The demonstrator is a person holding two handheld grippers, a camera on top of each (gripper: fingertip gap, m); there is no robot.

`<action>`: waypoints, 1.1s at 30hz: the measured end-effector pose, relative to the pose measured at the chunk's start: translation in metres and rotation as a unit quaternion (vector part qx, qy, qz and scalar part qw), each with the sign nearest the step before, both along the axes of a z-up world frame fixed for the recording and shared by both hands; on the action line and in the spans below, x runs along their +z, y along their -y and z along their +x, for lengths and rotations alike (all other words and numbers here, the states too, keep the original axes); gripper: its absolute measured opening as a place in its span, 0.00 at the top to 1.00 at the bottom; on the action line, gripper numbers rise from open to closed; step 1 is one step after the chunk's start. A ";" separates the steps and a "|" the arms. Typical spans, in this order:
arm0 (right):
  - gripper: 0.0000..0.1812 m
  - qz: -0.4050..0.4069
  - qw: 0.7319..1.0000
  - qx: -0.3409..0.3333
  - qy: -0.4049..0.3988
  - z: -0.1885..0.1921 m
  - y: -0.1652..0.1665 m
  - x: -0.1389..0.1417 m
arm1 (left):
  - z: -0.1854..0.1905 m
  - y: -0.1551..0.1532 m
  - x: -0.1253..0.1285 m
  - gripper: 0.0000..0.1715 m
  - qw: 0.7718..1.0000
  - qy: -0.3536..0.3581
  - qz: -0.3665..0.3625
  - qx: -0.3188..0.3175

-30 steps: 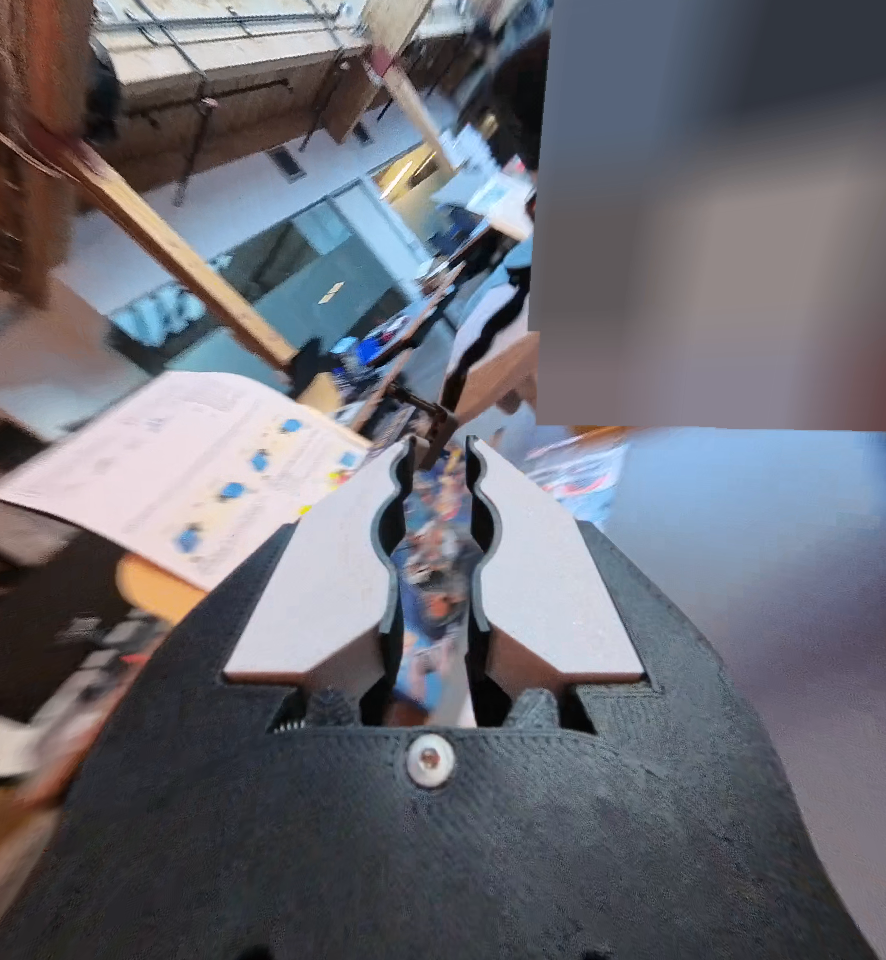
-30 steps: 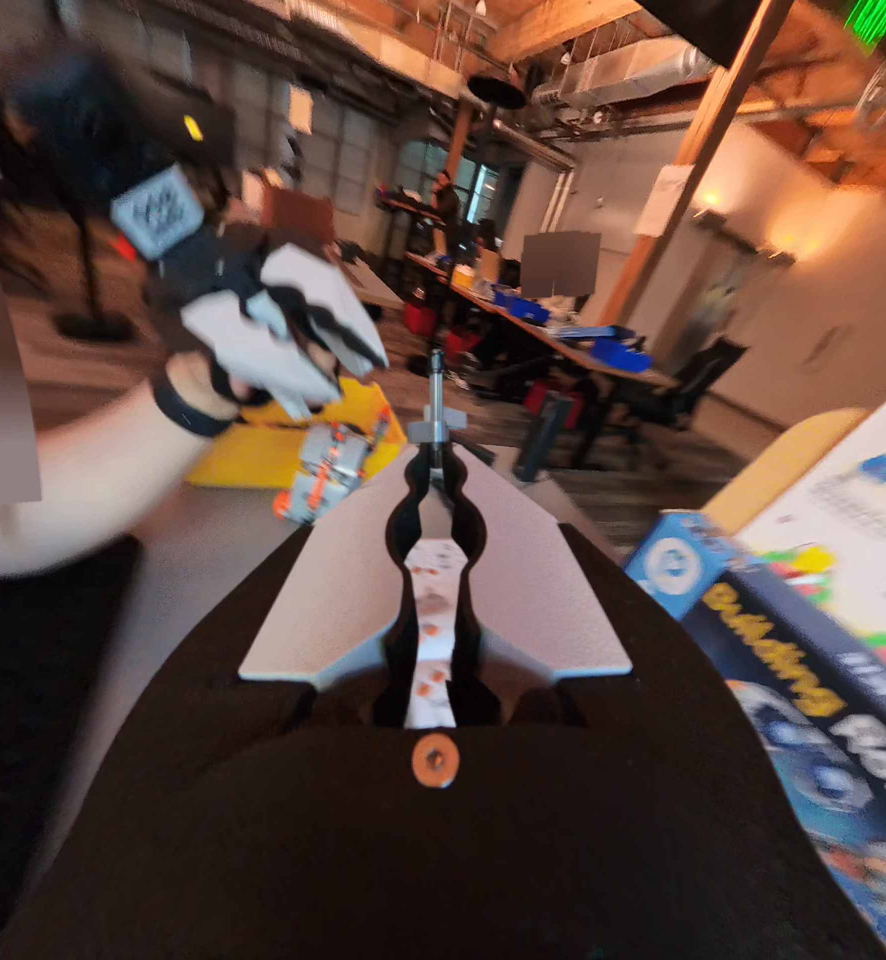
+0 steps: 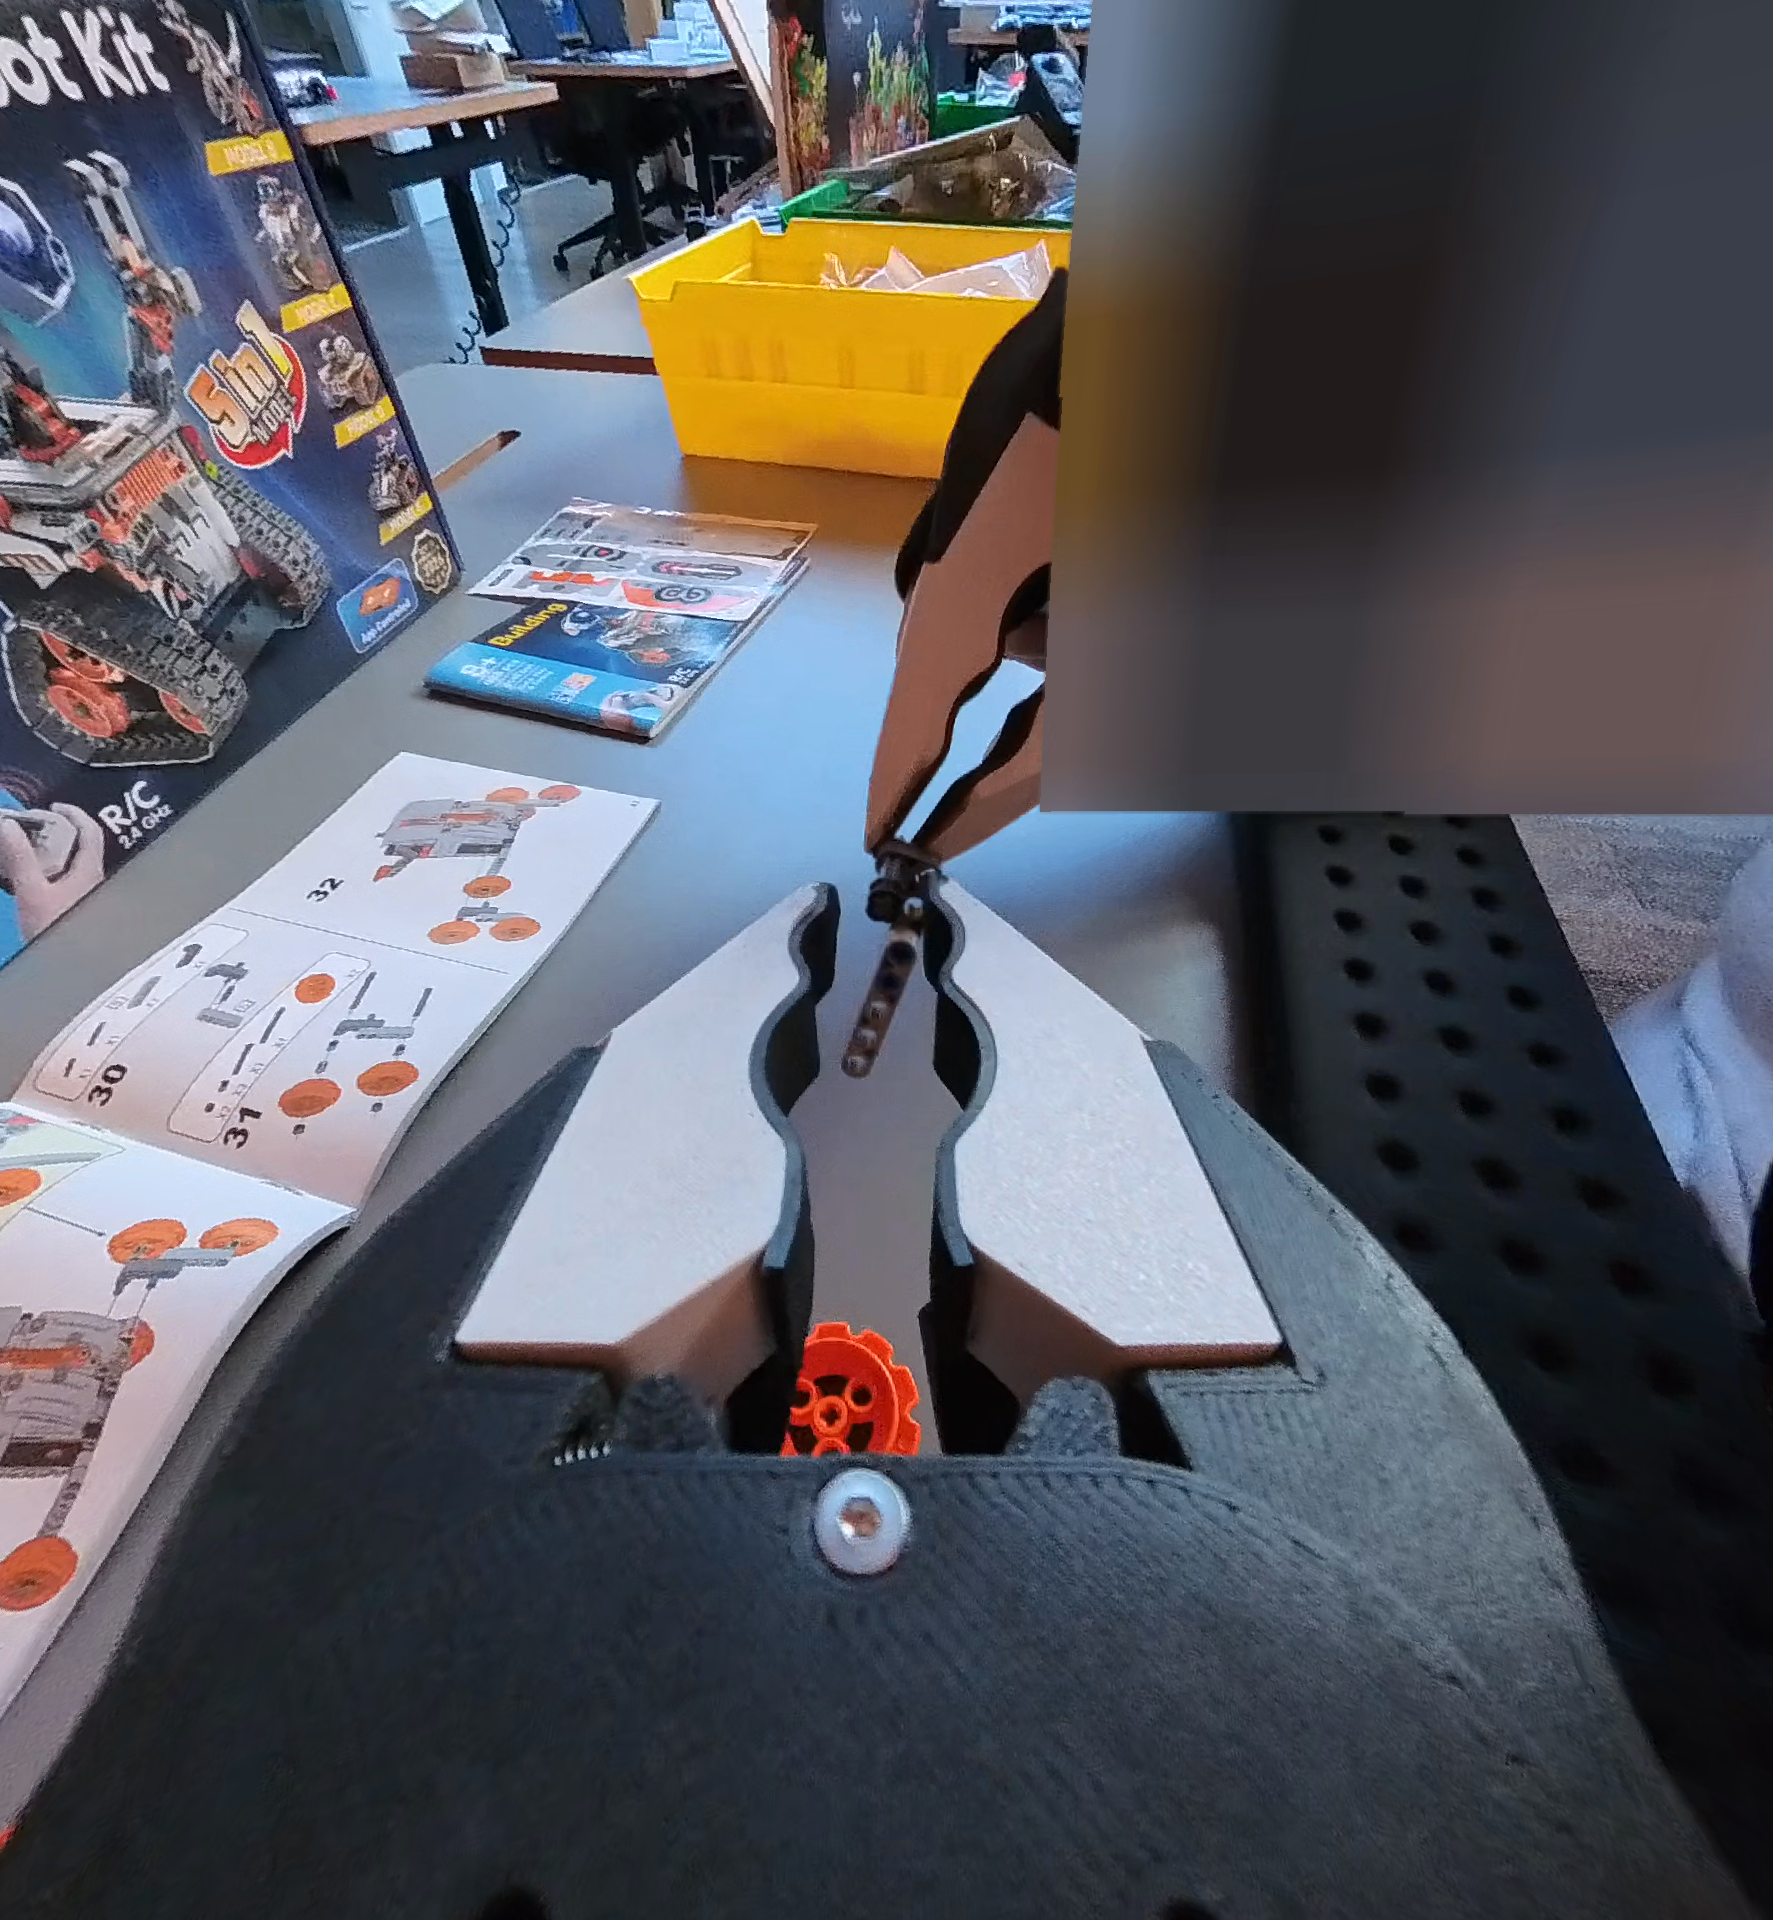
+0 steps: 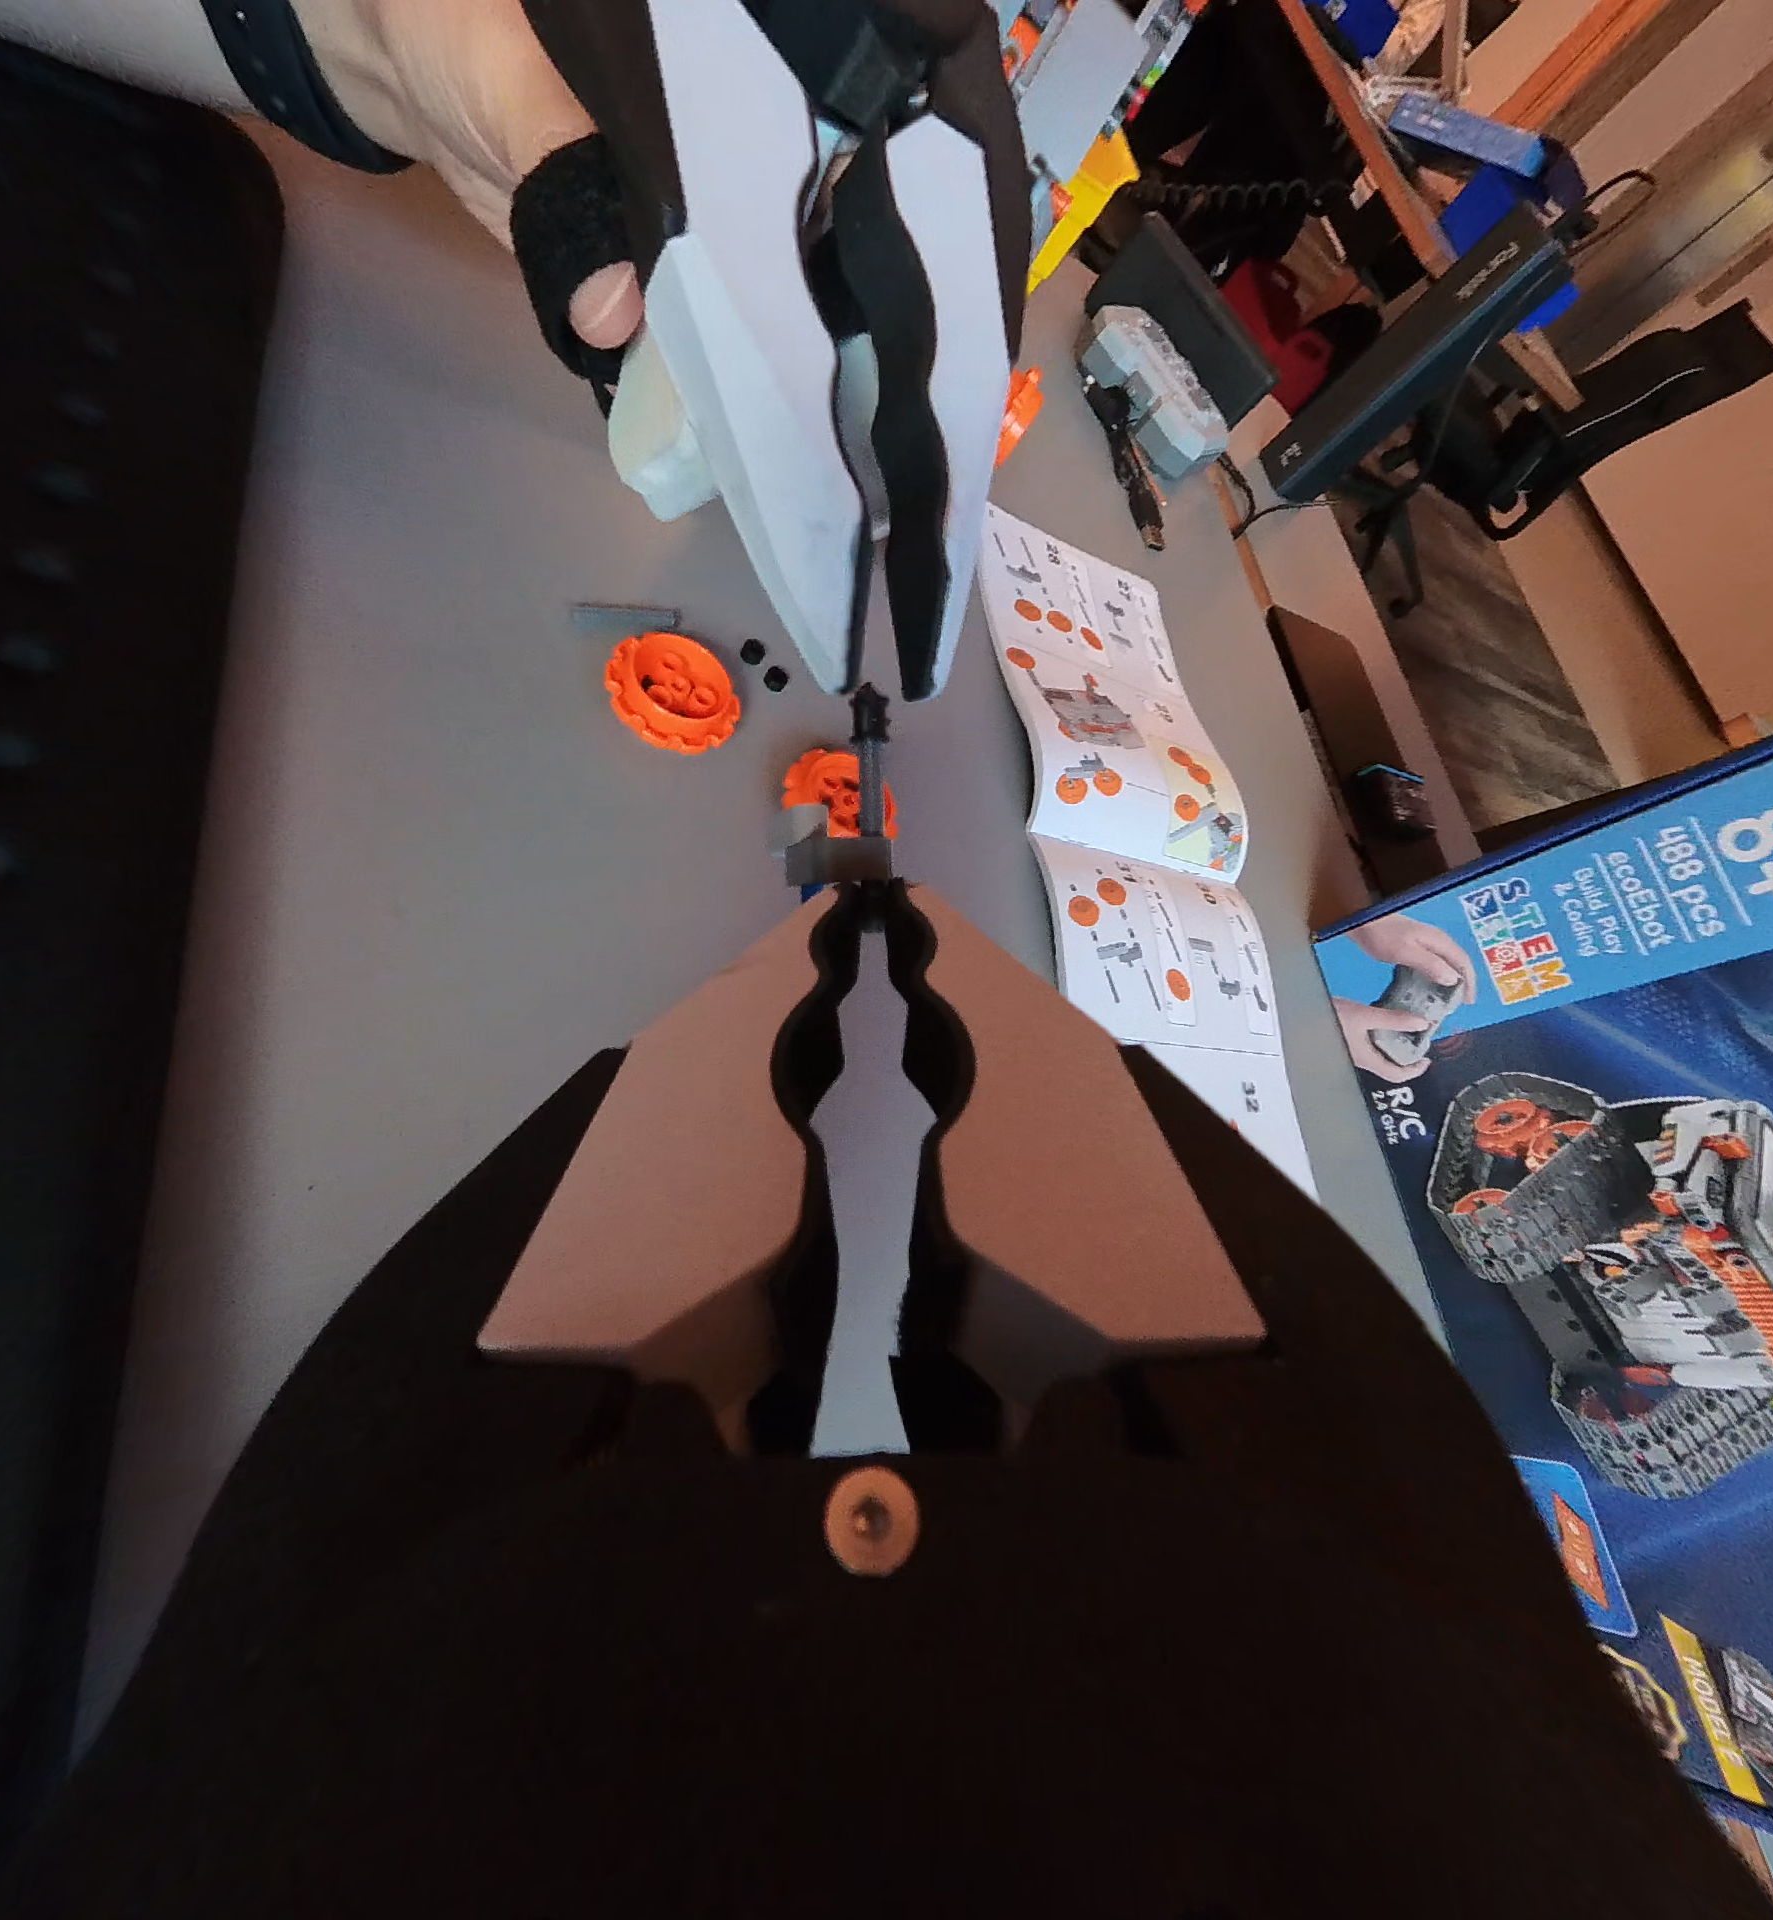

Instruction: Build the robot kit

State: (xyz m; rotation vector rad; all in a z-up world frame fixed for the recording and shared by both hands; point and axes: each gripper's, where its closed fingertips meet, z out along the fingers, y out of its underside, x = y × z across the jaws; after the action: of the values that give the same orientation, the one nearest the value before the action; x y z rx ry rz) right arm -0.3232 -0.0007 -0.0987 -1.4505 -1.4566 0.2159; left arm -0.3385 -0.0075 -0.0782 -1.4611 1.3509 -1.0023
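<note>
My right gripper is shut on a small grey part with a thin dark beam that sticks out forward. It holds this above the grey table. My left gripper faces it tip to tip, slightly open, and the holed beam reaches in between its fingers. I cannot tell whether the fingers touch the beam. The left gripper also shows in the right wrist view, held by a gloved hand. The right gripper shows in the left wrist view. An orange gear lies under the beam.
On the table lie a larger orange wheel, two black pins, a grey axle, an open manual, a kit box, a booklet with a sticker sheet and a yellow bin. A black perforated mat borders it. The grippers are tip to tip, or close to it.
Both grippers have come down from the air to just above the table and now face each other. The right one still holds its thin part. The views have sharpened.
</note>
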 end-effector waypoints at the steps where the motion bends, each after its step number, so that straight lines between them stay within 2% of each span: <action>1: 0.98 -0.002 1.000 0.002 0.005 -0.001 0.000 -0.002 | 0.000 -0.001 -0.002 0.92 1.000 -0.005 -0.001 0.000; 5: 0.98 -0.012 1.000 0.005 0.009 -0.001 -0.001 -0.008 | 0.003 -0.001 -0.011 0.97 1.000 -0.027 0.005 -0.010; 18: 0.98 -0.032 0.999 0.016 0.007 -0.003 0.002 -0.019 | 0.000 0.001 -0.029 0.98 0.996 -0.081 0.039 -0.018; 22: 0.98 -0.062 0.997 0.033 -0.040 -0.007 0.004 -0.018 | -0.003 0.003 -0.023 0.98 0.997 -0.066 0.034 -0.024; 26: 0.91 -0.085 0.989 0.054 -0.107 -0.005 0.009 -0.006 | -0.006 0.006 -0.017 0.98 0.998 -0.046 0.005 -0.032; 30: 0.89 -0.098 0.984 0.071 -0.132 -0.003 0.013 0.001 | -0.008 0.009 -0.011 0.98 0.999 -0.025 -0.005 -0.034; 33: 0.92 -0.102 0.982 0.083 -0.137 -0.007 0.018 0.004 | -0.008 0.011 -0.008 0.98 0.999 -0.022 -0.005 -0.036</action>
State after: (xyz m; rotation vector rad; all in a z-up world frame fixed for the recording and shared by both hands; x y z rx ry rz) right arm -0.3298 -0.0184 -0.0948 -1.3968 -1.3568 0.6599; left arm -0.3460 -0.0183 -0.0862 -1.4576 1.4401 -1.0292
